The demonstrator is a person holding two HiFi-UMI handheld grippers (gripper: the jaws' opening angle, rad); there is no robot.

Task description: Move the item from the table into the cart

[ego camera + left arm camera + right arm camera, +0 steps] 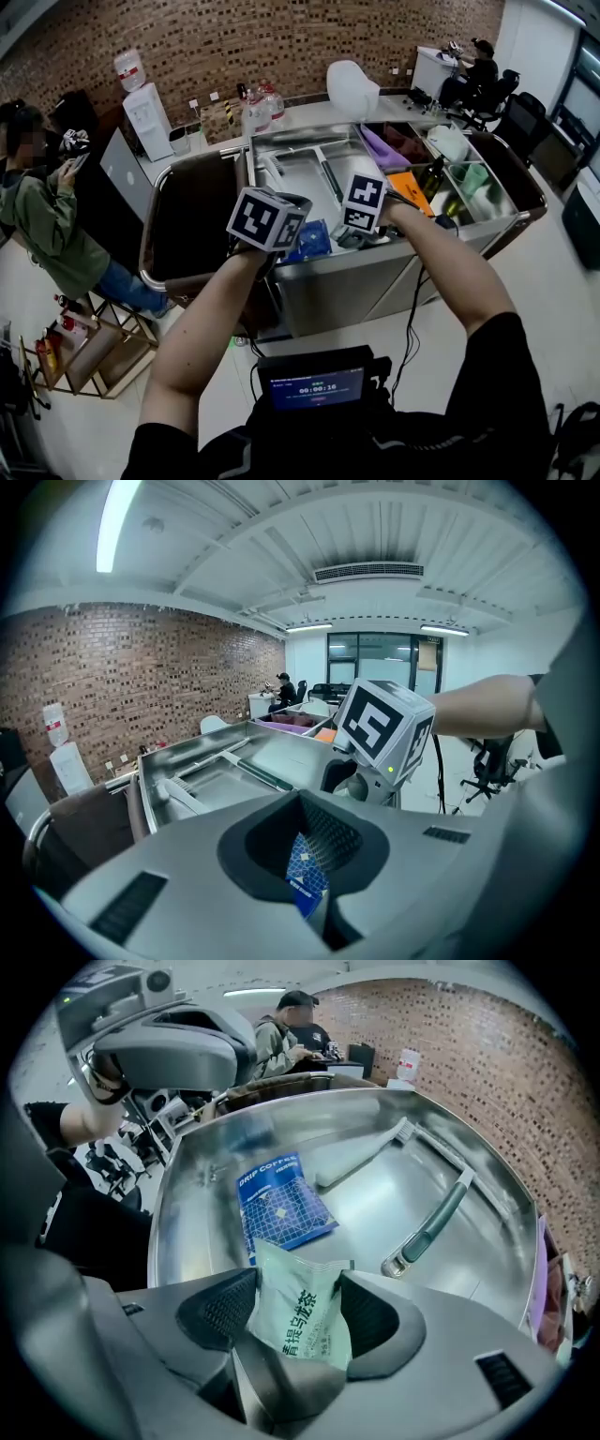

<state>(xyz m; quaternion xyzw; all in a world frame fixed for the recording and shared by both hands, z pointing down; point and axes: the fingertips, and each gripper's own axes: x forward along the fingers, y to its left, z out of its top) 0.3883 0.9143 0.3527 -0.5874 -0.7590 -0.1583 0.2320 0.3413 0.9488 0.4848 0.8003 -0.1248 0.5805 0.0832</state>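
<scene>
The right gripper (292,1299) is released, jaws parted over the cart tray (375,1208), with the green sachet (302,1324) loose between them. The left gripper (305,855) is clenched and empty.

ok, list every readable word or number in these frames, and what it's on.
"DRIP COFFEE": on the blue packet lying in the cart tray.
"青提乌龙茶": on the green sachet; the smaller print under it is unreadable.
Screen in the head view: digits too small to read.
</scene>
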